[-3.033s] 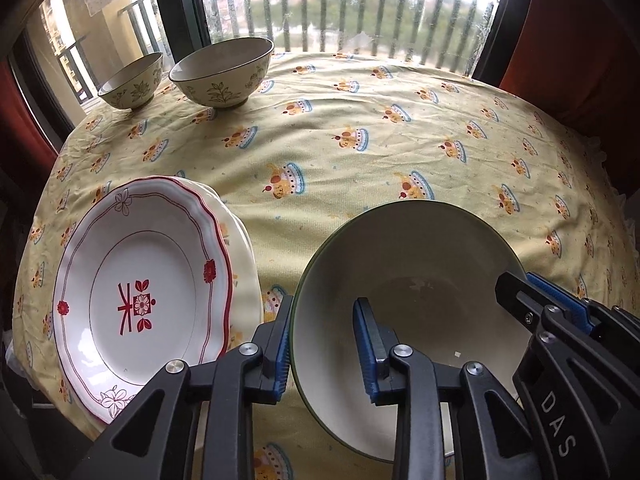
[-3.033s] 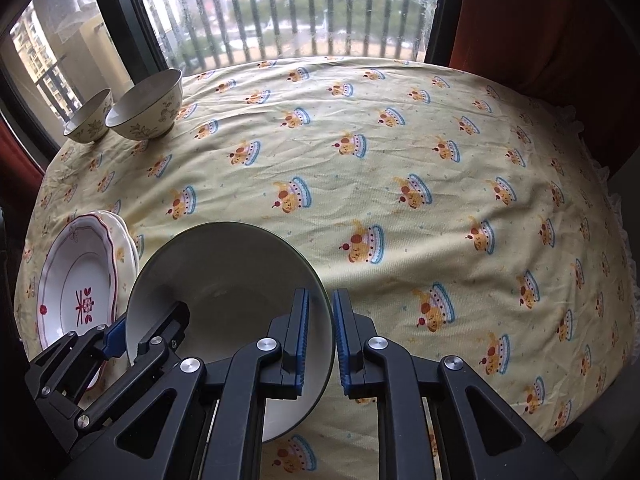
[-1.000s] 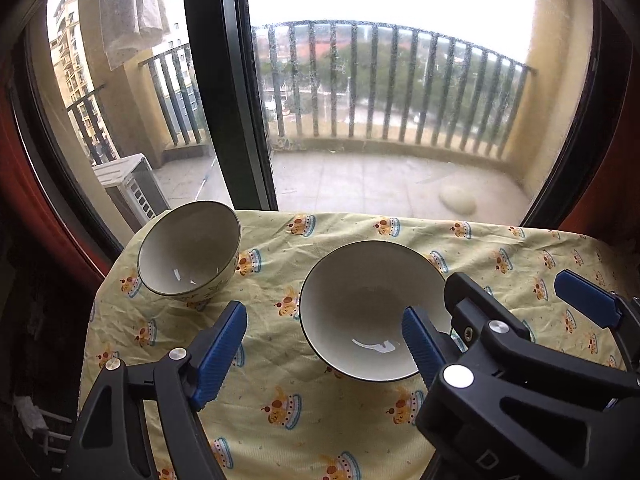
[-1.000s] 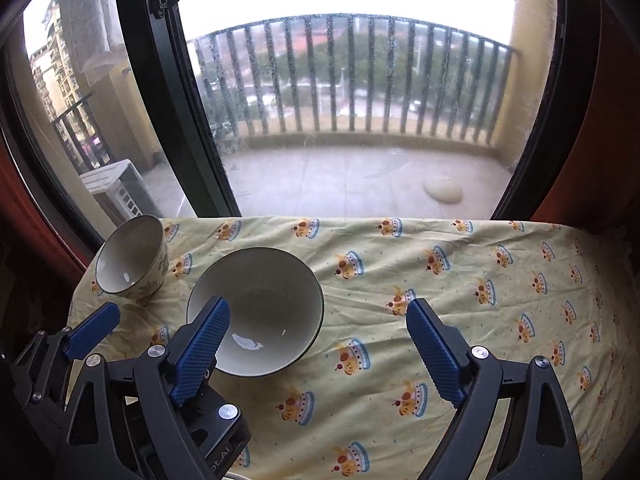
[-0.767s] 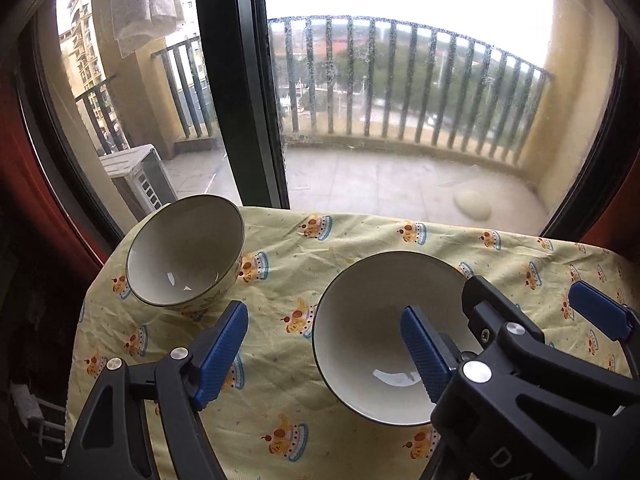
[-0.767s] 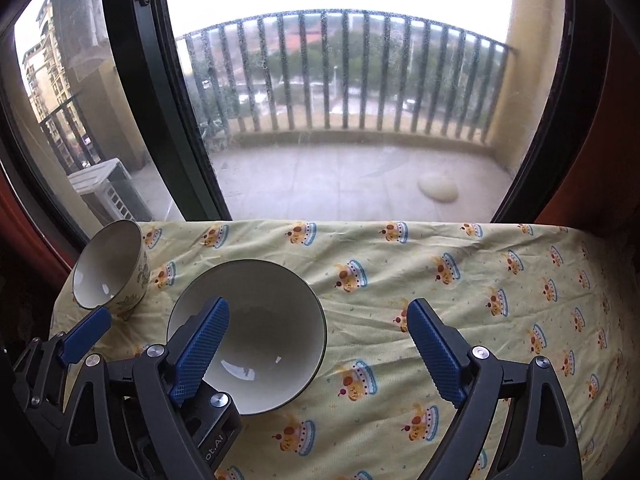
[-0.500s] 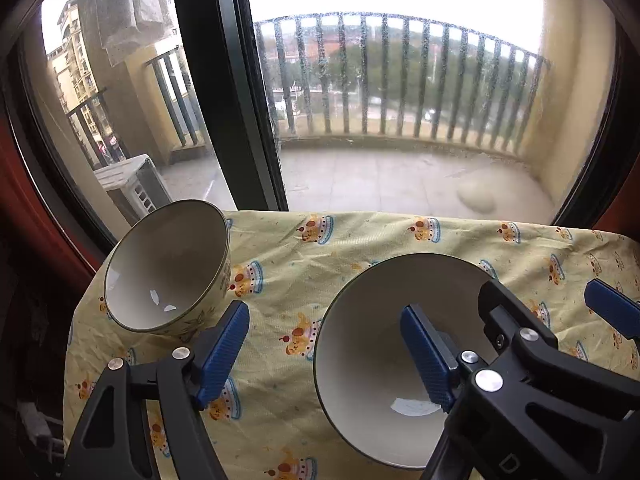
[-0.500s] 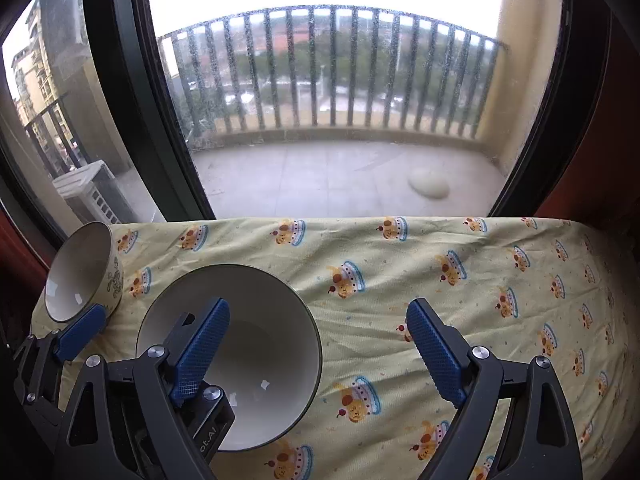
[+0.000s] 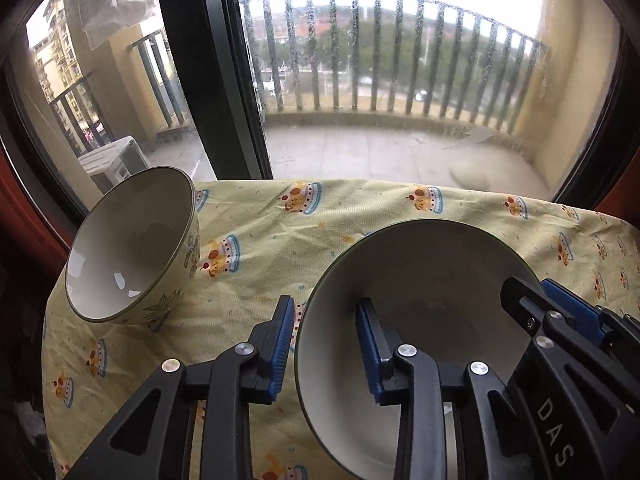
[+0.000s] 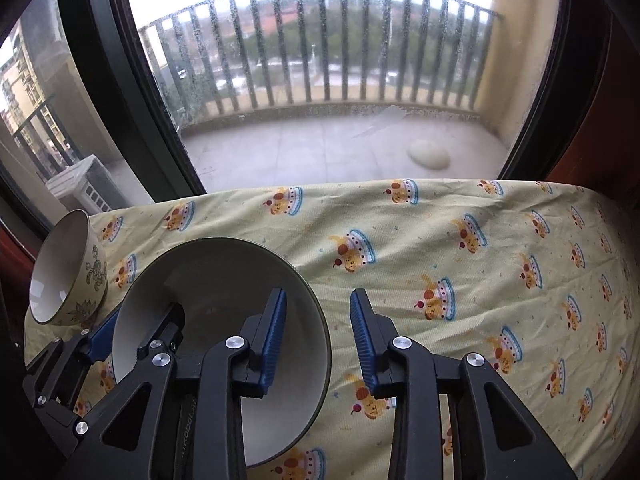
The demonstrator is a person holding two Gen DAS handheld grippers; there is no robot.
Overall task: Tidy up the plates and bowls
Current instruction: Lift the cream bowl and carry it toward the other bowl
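A larger cream bowl (image 9: 420, 280) with a dark green rim stands on the yellow printed tablecloth (image 9: 280, 240) near the window. My left gripper (image 9: 324, 320) straddles its left rim, one pad outside and one inside, jaws closing; a gap still shows at the inner pad. My right gripper (image 10: 318, 312) straddles the right rim of the same bowl (image 10: 224, 280) the same way, jaws closing, pads not pressing. Each gripper shows in the other's view: right gripper (image 9: 540, 296), left gripper (image 10: 136, 328). A smaller floral bowl (image 9: 132, 244) stands to the left.
The table's far edge (image 10: 360, 188) runs right along the window glass and its dark frame (image 9: 232, 80). The small floral bowl (image 10: 64, 264) sits close to the left edge of the cloth. Bare cloth (image 10: 500, 280) stretches to the right of the larger bowl.
Both grippers have come down and forward onto the larger bowl. Their jaws, wide apart half a second ago, have narrowed around its left and right rims.
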